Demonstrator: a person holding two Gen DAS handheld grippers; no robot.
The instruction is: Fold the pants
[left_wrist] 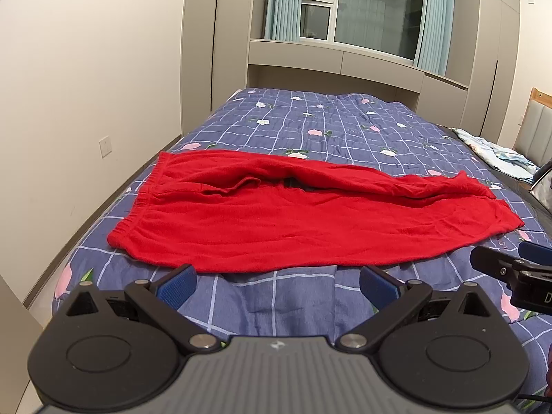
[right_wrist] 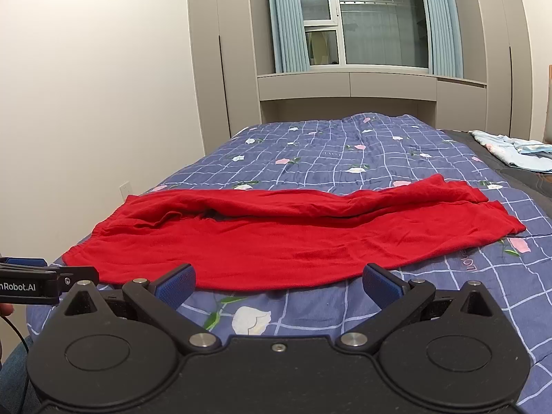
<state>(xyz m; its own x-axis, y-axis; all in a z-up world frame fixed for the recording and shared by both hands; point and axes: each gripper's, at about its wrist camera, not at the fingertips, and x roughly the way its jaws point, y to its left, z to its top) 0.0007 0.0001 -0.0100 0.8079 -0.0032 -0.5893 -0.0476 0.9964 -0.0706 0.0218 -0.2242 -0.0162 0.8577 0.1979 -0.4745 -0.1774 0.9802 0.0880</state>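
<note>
The pants [left_wrist: 276, 217] are spread flat on the bed [left_wrist: 345, 131], no fold is made yet, and both grippers [left_wrist: 276, 284] [right_wrist: 279, 283] are held short with fingers apart and empty.

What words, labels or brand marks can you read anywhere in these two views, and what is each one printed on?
"nRobot.AI": white print on the side of the left gripper, its start cut off at the picture's edge.
"D": a lone white letter on the right gripper, the rest out of frame.
Dark lettering on the quilt beside the red pants: upside down, too distorted to read.
Small emblem on the gripper body: no letters.
</note>
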